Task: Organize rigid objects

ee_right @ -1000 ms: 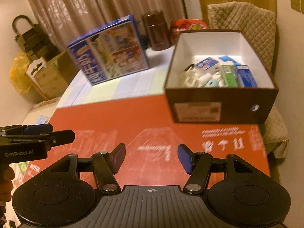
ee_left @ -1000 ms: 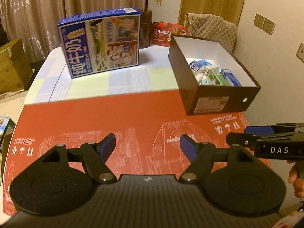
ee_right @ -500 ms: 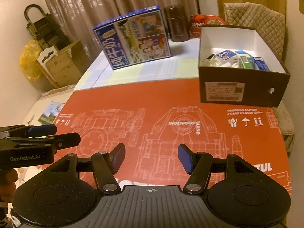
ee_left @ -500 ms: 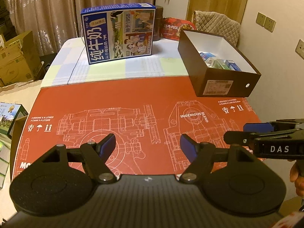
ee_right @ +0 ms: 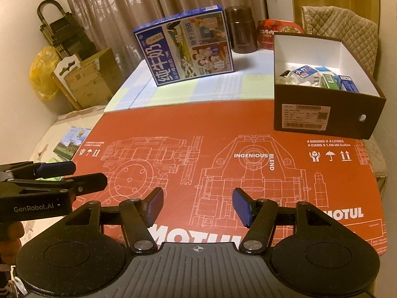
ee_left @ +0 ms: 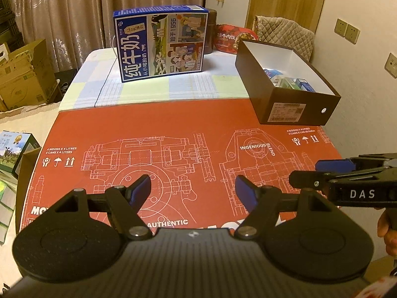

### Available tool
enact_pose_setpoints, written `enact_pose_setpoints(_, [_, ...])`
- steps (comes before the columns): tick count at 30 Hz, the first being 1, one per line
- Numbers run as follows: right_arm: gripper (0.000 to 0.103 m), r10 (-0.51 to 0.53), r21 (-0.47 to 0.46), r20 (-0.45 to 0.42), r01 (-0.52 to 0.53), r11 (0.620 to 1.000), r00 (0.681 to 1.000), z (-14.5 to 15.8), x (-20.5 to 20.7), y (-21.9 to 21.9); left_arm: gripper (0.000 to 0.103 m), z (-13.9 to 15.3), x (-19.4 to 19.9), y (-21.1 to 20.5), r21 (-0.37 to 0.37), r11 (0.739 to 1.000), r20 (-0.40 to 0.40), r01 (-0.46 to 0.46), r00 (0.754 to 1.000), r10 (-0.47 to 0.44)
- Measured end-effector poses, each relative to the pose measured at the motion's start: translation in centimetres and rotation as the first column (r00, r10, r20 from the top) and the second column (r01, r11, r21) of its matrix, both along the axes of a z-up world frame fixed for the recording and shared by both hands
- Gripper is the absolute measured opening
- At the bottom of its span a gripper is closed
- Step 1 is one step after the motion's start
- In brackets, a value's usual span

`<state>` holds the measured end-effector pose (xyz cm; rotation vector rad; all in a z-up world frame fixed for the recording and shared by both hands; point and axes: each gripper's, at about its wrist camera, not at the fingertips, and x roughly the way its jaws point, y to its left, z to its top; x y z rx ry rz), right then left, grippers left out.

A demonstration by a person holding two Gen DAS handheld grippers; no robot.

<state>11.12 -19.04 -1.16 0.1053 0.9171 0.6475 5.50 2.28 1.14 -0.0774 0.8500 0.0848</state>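
Note:
A brown shoebox with a white inside stands at the right of the red mat and holds several small packs. My left gripper is open and empty, low over the near part of the red mat. My right gripper is open and empty, also over the mat's near edge. The right gripper shows side-on in the left wrist view; the left one shows side-on in the right wrist view. Both are well short of the box.
A blue milk carton box stands on the checked cloth behind the mat. A brown flask and a red food tub stand behind it. Cardboard boxes sit on the floor at left. A padded chair is behind the shoebox.
Both grippers have drawn back toward me and away from the shoebox, so more of the red mat shows. Both stay open and empty.

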Motion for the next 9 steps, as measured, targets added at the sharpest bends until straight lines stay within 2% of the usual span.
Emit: enact_pose_setpoints(9, [0.059,0.002,-0.007,-0.003,-0.002,1.000,1.000,-0.11,0.20,0.25,0.072,-0.09,0.09,0.05,0.000,1.000,-0.003,0.005,1.000,-0.005])
